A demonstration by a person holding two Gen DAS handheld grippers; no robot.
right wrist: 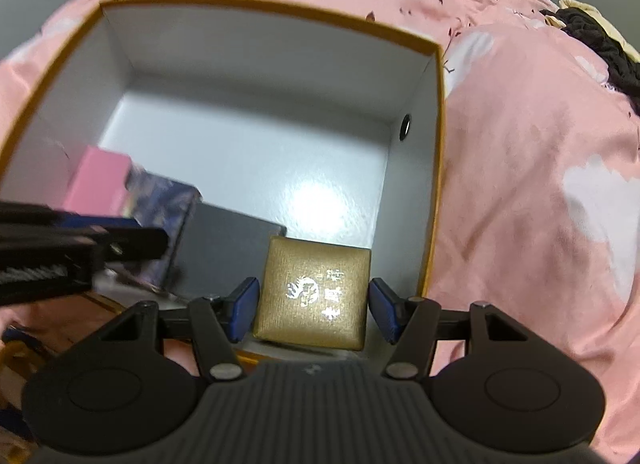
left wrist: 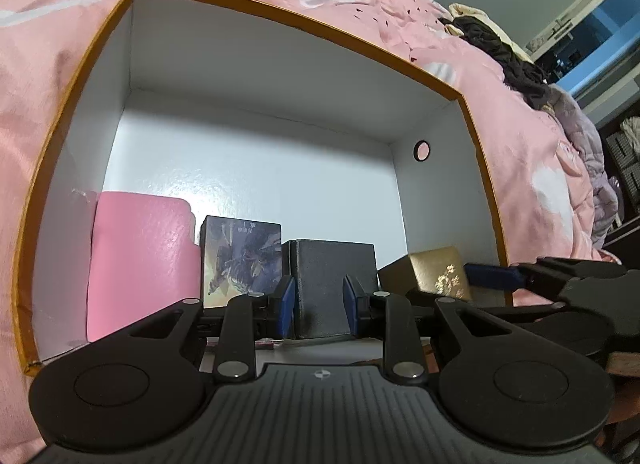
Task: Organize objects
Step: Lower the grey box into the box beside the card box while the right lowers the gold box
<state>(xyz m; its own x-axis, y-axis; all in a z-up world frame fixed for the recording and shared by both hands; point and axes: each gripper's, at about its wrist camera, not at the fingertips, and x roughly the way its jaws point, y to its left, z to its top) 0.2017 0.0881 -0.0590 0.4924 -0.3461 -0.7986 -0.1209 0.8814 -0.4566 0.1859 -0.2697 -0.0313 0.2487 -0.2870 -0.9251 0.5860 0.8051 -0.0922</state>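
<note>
A large white box with an orange rim lies on a pink bedspread. Along its near wall stand a pink box, a picture-printed box, a dark grey box and a gold box. My left gripper has its blue pads on both sides of the dark grey box. My right gripper straddles the gold box with small gaps at both pads; it also shows in the left wrist view.
The pink bedspread surrounds the box. Dark and cream clothes lie at the far right of the bed. A small round hole is in the box's right wall. Shelves stand beyond the bed at right.
</note>
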